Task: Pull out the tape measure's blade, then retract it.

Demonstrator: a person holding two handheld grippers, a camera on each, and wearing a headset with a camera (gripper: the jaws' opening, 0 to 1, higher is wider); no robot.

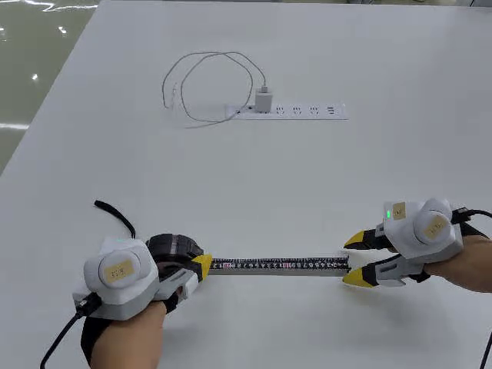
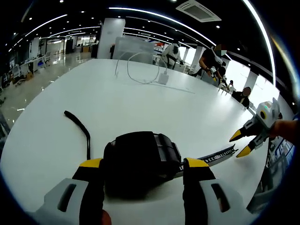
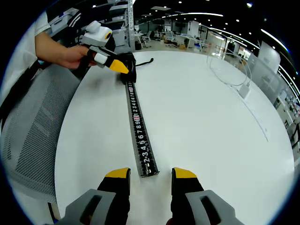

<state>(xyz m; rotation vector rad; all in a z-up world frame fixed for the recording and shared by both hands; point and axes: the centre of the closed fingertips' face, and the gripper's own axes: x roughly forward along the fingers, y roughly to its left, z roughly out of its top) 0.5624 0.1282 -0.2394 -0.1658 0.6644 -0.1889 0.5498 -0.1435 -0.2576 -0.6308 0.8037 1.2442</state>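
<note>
Left gripper point(image 2: 144, 164) clamps tape measure point(image 1: 173, 247); power strip point(image 1: 296, 111) well beyond.

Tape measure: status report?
Left hand-held gripper shut on tape measure case. Right hand-held gripper open, blade tip between jaws. Blade out, flat on table. Power strip far back.

Tape measure case point(image 2: 140, 157) in the left tool point(image 2: 144, 165): matt black plastic, ribbed. Blade point(image 3: 138, 136) ahead of the right tool point(image 3: 151, 174), matt black; tabletop point(image 1: 307, 177) smooth, faintly glossy.
</note>
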